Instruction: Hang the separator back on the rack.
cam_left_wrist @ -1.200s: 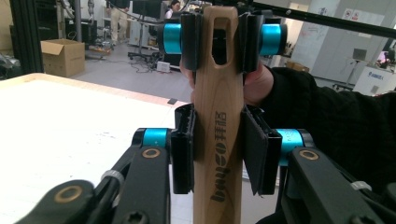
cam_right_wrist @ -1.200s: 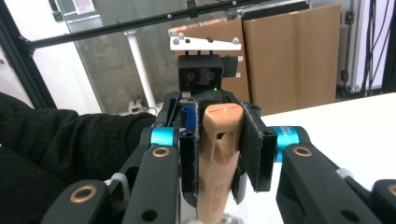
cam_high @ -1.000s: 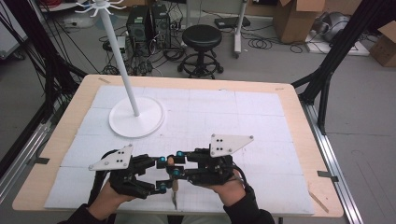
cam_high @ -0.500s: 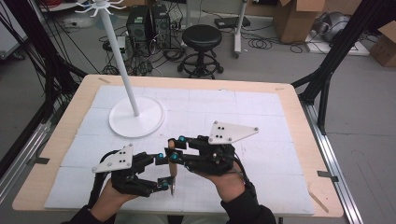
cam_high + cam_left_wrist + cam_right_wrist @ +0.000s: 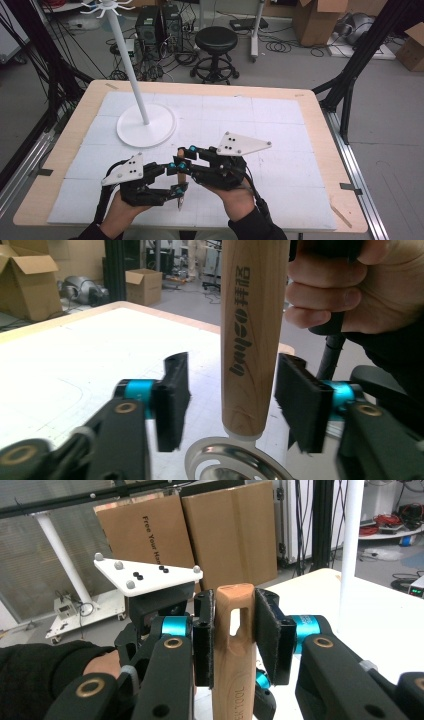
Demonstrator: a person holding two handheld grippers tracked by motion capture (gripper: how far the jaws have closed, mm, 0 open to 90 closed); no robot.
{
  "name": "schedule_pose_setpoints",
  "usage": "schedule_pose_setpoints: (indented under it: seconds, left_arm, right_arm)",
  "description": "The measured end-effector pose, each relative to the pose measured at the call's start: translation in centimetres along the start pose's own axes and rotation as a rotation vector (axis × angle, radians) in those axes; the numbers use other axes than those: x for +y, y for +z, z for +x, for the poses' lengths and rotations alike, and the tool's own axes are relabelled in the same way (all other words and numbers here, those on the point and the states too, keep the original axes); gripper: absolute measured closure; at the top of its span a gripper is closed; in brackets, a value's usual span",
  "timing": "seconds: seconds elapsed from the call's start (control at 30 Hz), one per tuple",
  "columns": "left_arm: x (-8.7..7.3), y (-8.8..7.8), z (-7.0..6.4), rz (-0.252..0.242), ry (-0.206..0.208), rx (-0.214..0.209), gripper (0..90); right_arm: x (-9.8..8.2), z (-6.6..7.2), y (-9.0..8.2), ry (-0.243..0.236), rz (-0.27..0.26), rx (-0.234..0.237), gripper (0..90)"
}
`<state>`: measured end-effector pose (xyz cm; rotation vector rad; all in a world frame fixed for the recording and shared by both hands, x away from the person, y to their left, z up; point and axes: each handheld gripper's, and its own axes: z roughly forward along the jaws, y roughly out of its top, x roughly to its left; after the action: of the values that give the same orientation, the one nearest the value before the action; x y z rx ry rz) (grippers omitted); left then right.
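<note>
Closing left claw (image 5: 176, 177) flanks wooden handle (image 5: 181, 176), untouched; right claw (image 5: 183, 157) grips its top.

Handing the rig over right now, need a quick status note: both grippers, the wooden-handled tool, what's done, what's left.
Right gripper: shut on the wooden handle near its slotted top end, tool held upright above the table.
Left gripper: jaws have just been closing around the lower handle, above the metal wheel; gaps on both sides, pads not touching.
Done: tool lifted, left lined up.
Left: probably close left on the handle, then release right.
</note>
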<state>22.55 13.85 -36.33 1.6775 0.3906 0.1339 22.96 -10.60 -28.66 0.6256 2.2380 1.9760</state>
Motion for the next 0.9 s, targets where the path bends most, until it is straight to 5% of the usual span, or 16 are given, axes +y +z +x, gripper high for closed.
schedule_pose_setpoints:
  seconds: [0.2,0.53,0.6,0.63,0.67,0.77,0.83,0.9]
  left_arm:
    - [0.0,0.1,-0.1,0.014,0.011,-0.021,68.5]
    - [0.0,0.0,0.1,0.042,-0.010,-0.036,69.5]
    - [0.0,0.0,0.1,0.044,-0.013,-0.052,69.7]
    - [0.0,0.0,0.1,0.045,-0.015,-0.059,69.7]
    - [0.0,0.0,0.1,0.042,-0.015,-0.070,69.7]
    - [0.1,-0.1,0.2,0.032,-0.028,-0.121,69.7]
    - [0.1,-0.1,0.2,0.025,-0.032,-0.161,69.6]
    - [0.2,-0.2,0.2,0.024,-0.031,-0.193,69.7]
  right_arm:
    - [-0.3,0.1,0.1,0.007,-0.004,-0.012,70.9]
    - [-0.8,-0.3,0.1,0.046,-0.018,-0.003,70.3]
    - [-1.0,-0.7,0.1,0.079,-0.024,0.036,65.2]
    - [-1.1,-1.0,-0.1,0.097,-0.047,0.054,41.9]
    - [-1.1,-1.2,-0.2,0.096,-0.054,0.060,35.6]
    - [-1.2,-1.7,-0.6,0.060,-0.049,0.089,30.9]
    - [-1.5,-2.6,-1.5,0.005,-0.037,0.162,29.9]
    - [-1.5,-2.8,-1.6,-0.008,-0.031,0.186,31.3]
